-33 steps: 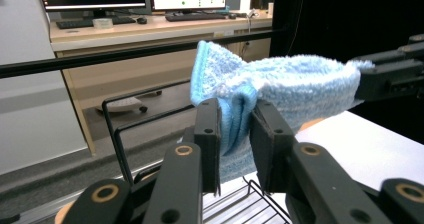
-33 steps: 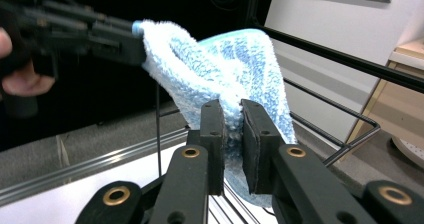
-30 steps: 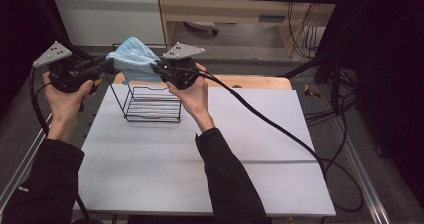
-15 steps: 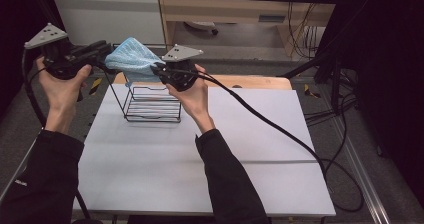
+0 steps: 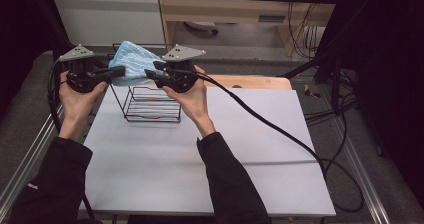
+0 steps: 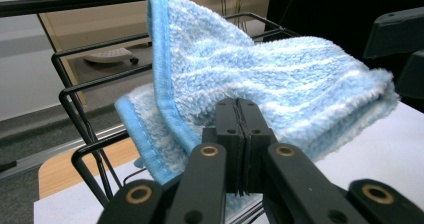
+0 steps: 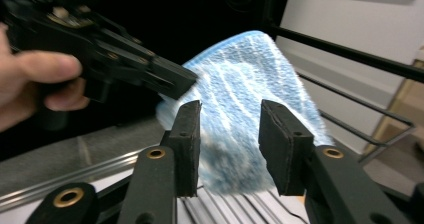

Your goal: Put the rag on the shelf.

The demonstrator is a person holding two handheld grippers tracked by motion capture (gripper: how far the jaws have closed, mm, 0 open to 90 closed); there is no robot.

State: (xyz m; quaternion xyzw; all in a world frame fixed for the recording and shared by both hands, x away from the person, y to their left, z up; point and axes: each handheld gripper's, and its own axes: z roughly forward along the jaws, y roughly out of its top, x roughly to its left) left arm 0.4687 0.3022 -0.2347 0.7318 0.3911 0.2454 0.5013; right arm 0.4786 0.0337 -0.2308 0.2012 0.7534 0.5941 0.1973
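Blue cloth is draped over the far top rail of the wire rack. Left tongs have just closed, clamped on its left edge; right tongs have just been opening, cloth between unpressed. Risk: a one-sided pull may drag the cloth off or tip the rack on the counter.

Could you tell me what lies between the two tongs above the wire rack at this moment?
The blue towel hangs between the left tongs and right tongs, over the wire rack, as the high view shows.
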